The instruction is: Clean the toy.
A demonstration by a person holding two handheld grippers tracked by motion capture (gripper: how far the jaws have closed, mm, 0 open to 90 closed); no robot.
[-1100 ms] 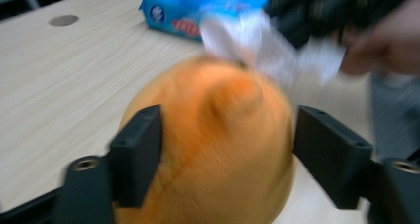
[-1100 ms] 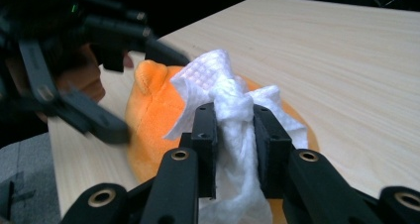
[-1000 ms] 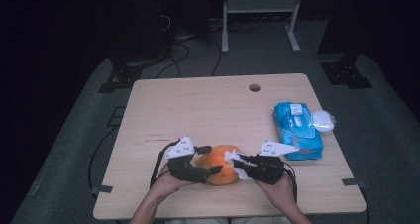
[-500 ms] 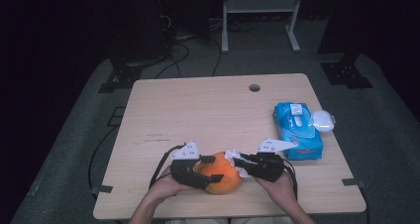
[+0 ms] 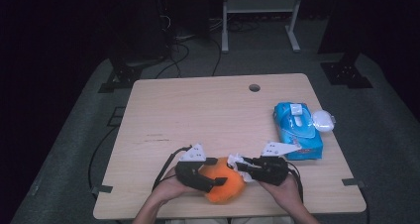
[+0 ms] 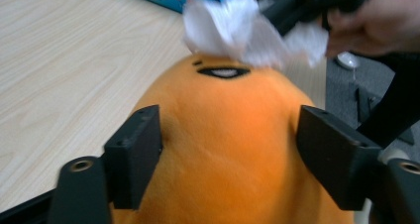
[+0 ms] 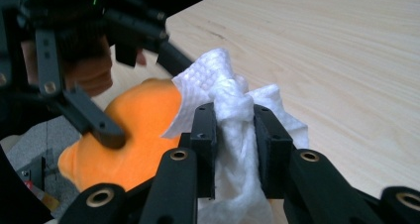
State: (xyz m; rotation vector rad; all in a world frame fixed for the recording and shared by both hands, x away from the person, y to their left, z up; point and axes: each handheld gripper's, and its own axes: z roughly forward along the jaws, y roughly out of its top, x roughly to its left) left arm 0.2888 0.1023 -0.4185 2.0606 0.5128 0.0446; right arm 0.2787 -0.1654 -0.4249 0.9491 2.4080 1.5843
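Observation:
An orange plush toy (image 5: 225, 182) with a small face lies near the table's front edge. My left gripper (image 5: 216, 172) is shut on it, one pad (image 6: 133, 159) pressing into each side of the body (image 6: 223, 149). Those jaws have just been opening a little, with the toy still between them. My right gripper (image 5: 242, 167) comes in from the right, shut on a crumpled white tissue (image 7: 218, 80). The tissue (image 6: 237, 30) rests against the top of the toy's head, just above the face. In the right gripper view the toy (image 7: 133, 130) shows beyond the tissue.
A blue pack of wet wipes (image 5: 297, 130) lies at the table's right edge, with a small white object (image 5: 323, 120) beside it. The wooden table (image 5: 198, 110) has a cable hole (image 5: 254, 87) near its far edge. Dark floor with stands and cables surrounds it.
The toy and both grippers have shifted slightly toward the table's near edge. The tissue stays against the toy's head.

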